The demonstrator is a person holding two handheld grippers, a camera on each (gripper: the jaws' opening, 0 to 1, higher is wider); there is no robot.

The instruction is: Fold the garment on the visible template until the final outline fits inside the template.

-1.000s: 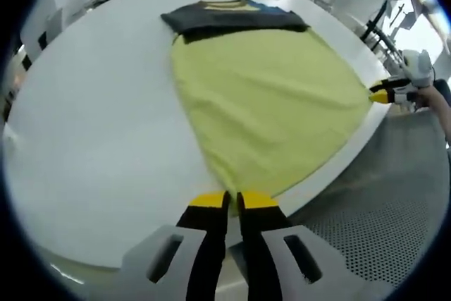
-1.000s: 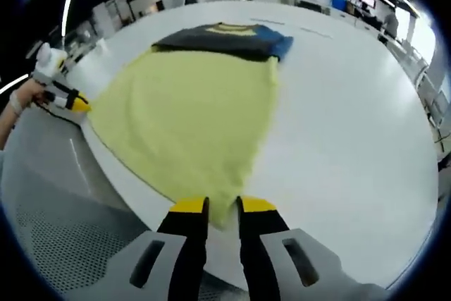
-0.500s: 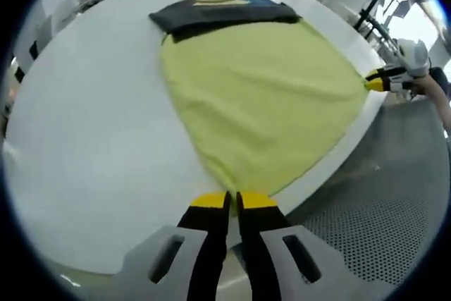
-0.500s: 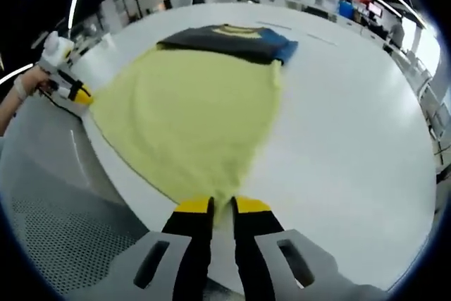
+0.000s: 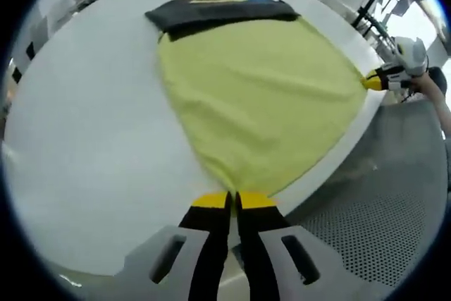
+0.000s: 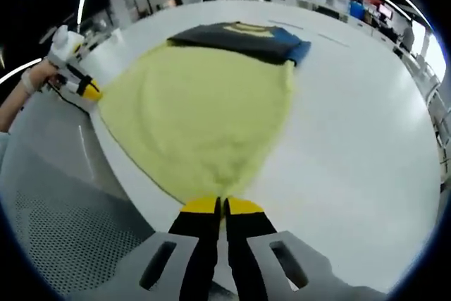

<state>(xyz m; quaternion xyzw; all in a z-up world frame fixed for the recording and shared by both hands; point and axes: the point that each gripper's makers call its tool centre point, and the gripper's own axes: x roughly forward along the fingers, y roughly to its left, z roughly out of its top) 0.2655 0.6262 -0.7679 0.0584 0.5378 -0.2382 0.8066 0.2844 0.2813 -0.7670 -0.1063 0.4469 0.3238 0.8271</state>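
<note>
Your left gripper [image 5: 232, 199] pinching one near corner of the yellow garment [image 5: 261, 96], your right gripper [image 6: 220, 206] pinching the other, garment spread flat on the white table [image 5: 91, 139], dark folded garment [image 5: 218, 13] touching its far edge

The yellow cloth [image 5: 257, 100] looks like soft, matt fabric with a slightly fuzzy, towel-like nap. It lies on a white table [image 5: 84, 139] whose top is smooth with a faint sheen. At the far end of the cloth sits a folded dark garment [image 5: 218, 13] of matt knit fabric. Beside the table's near edge, the floor [image 5: 380, 223] is a grey perforated sheet, dotted and dull. The left gripper [image 5: 233, 201] has matt yellow tips on black fingers, above smooth light-grey plastic.
</note>
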